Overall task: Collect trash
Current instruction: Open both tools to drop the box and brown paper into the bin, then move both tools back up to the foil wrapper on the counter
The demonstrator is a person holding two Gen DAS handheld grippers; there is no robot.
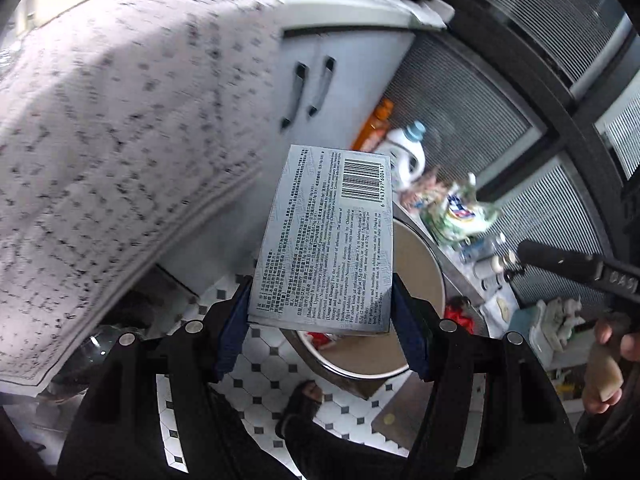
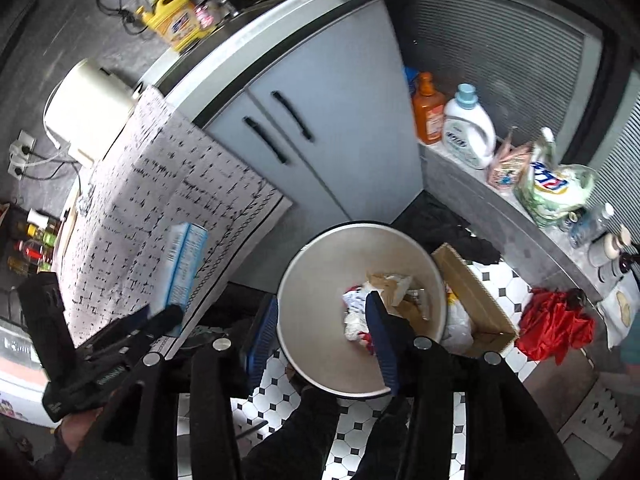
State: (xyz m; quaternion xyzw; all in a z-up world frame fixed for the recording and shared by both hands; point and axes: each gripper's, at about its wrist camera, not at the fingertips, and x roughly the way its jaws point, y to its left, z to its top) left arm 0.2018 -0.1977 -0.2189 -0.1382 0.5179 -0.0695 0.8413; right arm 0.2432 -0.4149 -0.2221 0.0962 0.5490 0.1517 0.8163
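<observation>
My left gripper (image 1: 320, 312) is shut on a flat silver medicine box (image 1: 324, 240) with a barcode and small print, held in the air above the floor. The box also shows in the right wrist view (image 2: 182, 268), upright at the left, held by the left gripper (image 2: 152, 320). A round white trash bin (image 2: 360, 312) stands on the tiled floor holding crumpled paper and wrappers (image 2: 380, 296); its rim shows behind the box in the left wrist view (image 1: 420, 280). My right gripper (image 2: 320, 328) hangs open and empty over the bin.
A patterned tablecloth (image 1: 120, 140) hangs off a table at left. A grey cabinet (image 2: 320, 120) stands behind the bin. A cardboard box (image 2: 472, 300) and red cloth (image 2: 552, 324) lie right of the bin. Detergent bottles (image 2: 468, 128) stand on a ledge.
</observation>
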